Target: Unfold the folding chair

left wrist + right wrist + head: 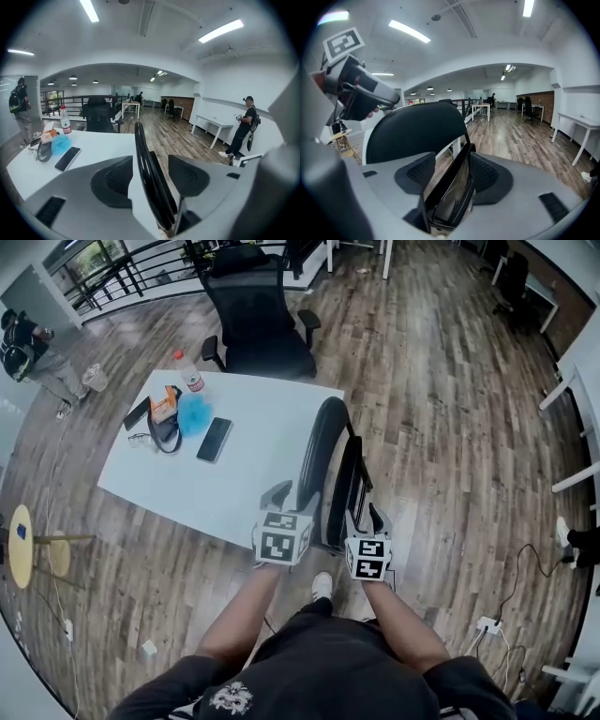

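Both left gripper (292,497), right gripper (365,518) jaws opening astride folding chair (323,442) edges; floor (441,427) rightward.

folding chair (323,456): glossy black, smooth | table (253,479): matt white | floor (441,381): wood planks

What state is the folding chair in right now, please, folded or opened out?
Folded: the folding chair stands beside the white table, backrest and seat close together, nearly parallel, seat not swung down.
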`<state>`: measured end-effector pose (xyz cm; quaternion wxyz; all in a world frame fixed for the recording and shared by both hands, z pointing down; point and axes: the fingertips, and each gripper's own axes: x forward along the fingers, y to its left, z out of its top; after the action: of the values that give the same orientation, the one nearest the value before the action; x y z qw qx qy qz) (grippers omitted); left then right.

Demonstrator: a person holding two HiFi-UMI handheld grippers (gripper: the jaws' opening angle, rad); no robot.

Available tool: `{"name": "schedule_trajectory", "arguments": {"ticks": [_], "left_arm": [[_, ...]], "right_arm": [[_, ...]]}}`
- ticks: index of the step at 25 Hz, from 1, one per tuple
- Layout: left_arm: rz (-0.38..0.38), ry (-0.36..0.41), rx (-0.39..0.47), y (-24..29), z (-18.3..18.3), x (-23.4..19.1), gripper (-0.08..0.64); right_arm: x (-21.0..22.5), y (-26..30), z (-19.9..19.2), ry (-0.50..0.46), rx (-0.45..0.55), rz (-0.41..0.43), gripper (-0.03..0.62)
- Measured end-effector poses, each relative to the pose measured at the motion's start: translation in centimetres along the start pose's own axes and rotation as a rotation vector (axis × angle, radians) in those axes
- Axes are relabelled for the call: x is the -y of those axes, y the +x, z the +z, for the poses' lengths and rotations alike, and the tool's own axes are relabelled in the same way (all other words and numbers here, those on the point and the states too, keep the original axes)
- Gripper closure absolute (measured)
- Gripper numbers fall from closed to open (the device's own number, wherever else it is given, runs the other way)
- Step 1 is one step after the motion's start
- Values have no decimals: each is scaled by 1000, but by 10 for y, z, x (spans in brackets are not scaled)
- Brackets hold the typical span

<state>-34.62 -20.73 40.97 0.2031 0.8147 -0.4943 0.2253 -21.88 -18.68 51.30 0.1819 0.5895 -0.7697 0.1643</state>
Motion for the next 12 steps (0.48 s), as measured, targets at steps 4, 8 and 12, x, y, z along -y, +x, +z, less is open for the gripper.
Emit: {"name": "schedule_trajectory", "arguments": {"ticks": [4,8,12], "left_arm": [[-86,-17,-70,29,9,-6,331],[-101,-10,-133,54,8,-10,328],[-111,-17,-195,74,-4,-14,330]], "right_arm": [[-7,52,-19,31,-110,-16,347],[-10,95,-46,16,-237,-42,308],[-10,125,-75,33,-345,-52,287]]}}
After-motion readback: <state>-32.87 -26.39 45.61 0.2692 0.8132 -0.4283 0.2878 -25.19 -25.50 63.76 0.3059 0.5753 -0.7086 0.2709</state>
